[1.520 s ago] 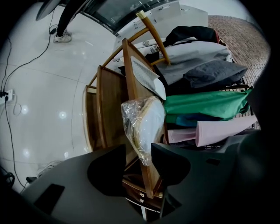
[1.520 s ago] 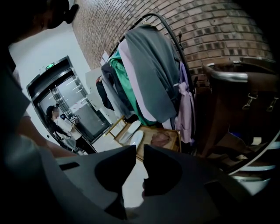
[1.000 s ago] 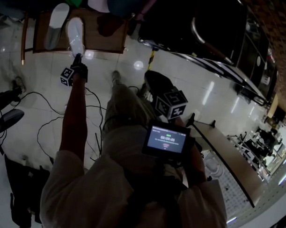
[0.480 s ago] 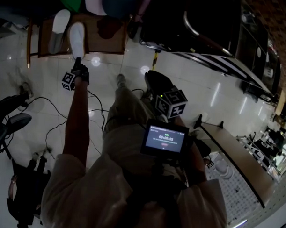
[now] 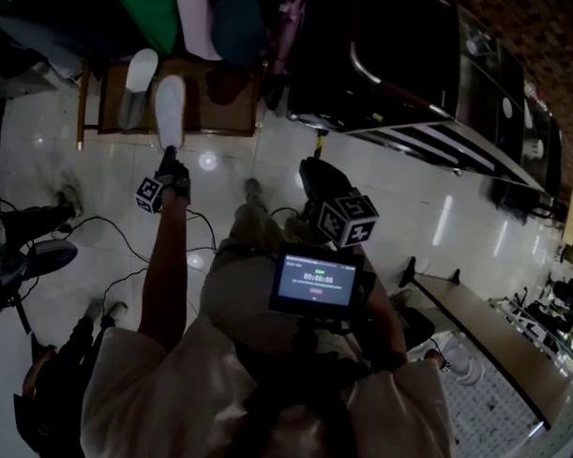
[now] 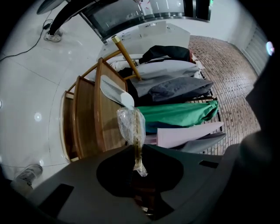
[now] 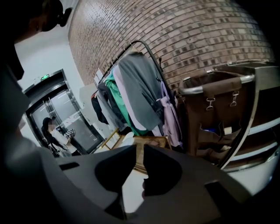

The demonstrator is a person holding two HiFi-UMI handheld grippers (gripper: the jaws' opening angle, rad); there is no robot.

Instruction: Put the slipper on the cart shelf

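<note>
Left gripper (image 6: 137, 148) holds a plastic-wrapped slipper (image 5: 170, 107) over the wooden rack's (image 5: 230, 104) front edge.
Its jaws have just closed and pinch one end of the slipper (another slipper (image 5: 138, 77) lies on the rack's left end). The right gripper's (image 7: 139, 151) jaws stand slightly apart and empty, facing the cart (image 7: 245, 78).

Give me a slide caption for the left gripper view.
Left tongs, just closed on a plastic-wrapped slipper, hold it before a wooden rack beside hanging clothes.

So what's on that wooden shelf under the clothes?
One white slipper lies on the wooden shelf. The left tongs grip a second, plastic-wrapped slipper. The hanging clothes cover its back part.
</note>
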